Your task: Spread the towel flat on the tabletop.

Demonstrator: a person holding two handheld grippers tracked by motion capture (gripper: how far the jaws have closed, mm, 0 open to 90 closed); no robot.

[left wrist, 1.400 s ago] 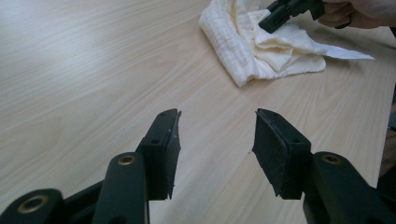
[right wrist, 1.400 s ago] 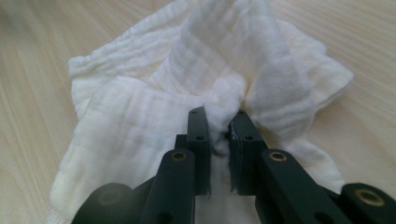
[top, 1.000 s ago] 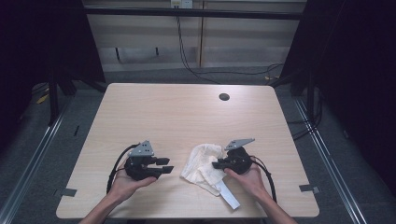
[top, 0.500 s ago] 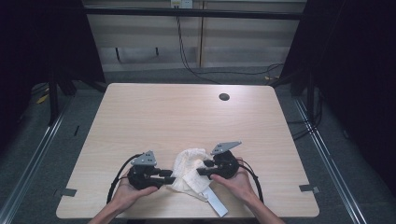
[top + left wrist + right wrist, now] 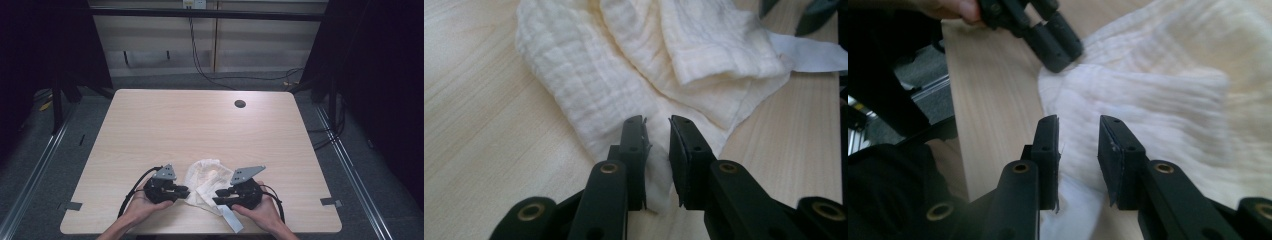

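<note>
A crumpled cream cloth (image 5: 205, 181) is seen on the near edge of the table (image 5: 200, 125), between the two grippers. A flat white strip (image 5: 231, 217) trails from it toward the near edge (perhaps a label or strap; it cannot be told).

The left gripper (image 5: 657, 131) is set over the cloth's near corner. Its jaws have just been closing, with cloth in the narrow gap, but the pads are not yet seen to press.

The right gripper (image 5: 1078, 131) is likewise unclenched, its jaws having just been closing over blurred cloth.

The fabric is judged light, soft and limp. It should drape and fold when lifted. A hemmed corner or edge is judged the best hold.
</note>
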